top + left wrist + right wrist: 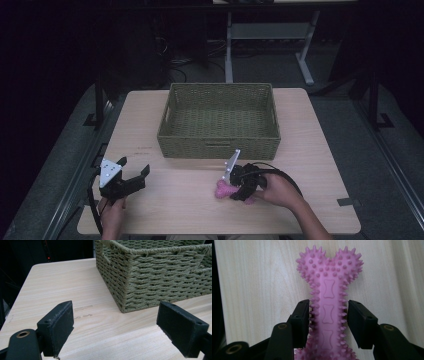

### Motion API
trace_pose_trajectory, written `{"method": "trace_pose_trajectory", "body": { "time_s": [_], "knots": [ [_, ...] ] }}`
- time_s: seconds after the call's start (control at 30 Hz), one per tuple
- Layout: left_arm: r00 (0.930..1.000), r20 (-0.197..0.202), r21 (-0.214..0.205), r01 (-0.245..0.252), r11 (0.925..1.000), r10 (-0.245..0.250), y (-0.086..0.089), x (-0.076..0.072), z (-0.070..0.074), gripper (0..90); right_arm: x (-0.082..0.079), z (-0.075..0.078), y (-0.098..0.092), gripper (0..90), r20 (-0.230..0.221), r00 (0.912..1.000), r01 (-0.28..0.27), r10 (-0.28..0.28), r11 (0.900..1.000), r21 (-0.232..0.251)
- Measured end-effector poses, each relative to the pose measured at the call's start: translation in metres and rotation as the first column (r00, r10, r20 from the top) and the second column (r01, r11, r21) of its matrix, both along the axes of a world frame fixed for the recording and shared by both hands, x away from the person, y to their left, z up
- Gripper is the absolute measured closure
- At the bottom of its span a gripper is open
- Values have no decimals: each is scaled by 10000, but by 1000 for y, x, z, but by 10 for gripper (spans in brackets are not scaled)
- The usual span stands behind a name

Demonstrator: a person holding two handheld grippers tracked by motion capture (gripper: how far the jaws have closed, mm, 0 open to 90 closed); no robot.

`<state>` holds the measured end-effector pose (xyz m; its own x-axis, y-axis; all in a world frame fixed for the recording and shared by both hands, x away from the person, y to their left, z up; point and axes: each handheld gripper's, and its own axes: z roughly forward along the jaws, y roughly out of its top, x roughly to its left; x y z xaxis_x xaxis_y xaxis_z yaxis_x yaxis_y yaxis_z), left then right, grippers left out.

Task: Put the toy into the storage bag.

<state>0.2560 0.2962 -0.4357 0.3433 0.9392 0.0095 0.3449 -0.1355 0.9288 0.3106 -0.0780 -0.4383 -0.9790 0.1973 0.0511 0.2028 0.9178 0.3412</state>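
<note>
A light wooden desk (190, 200) is seen from above, with a person's two forearms coming in at its near edge.

Landmark: a green woven basket (218, 120), which sits toward the far side of the desk.

Nearest to the viewer, and to the near left of the basket, the left hand-held gripper (134, 172) hovers over bare desk with its jaws spread wide and nothing between them.

To the near right of the basket's front wall, the right hand-held gripper (235, 192) points down at a pink spiky bone-shaped toy (328, 302) lying flat on the desk. Its jaws stand narrow, one on each side of the toy's slim middle, right against the spikes. The toy is close to the basket's front wall and outside it.

Beyond the basket, the room is dark.
</note>
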Motion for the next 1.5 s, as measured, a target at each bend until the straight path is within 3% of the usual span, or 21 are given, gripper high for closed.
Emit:
{"method": "trace_pose_trajectory", "body": {
  "time_s": [0.1,0.77,1.5],
  "knots": [
    [10000,-1,-17,-21,10000,21,0,0,0,137,0,-1,1,561,-43,9999,-129,129,9999,22],
    [10000,3,-35,-10,10000,10,0,0,0,137,0,2,-2,579,-43,9998,-202,203,9997,117],
    [10000,-10,-68,-28,10000,27,0,0,0,137,4,26,-13,579,26,9997,-243,242,9988,430]
  ]
}}
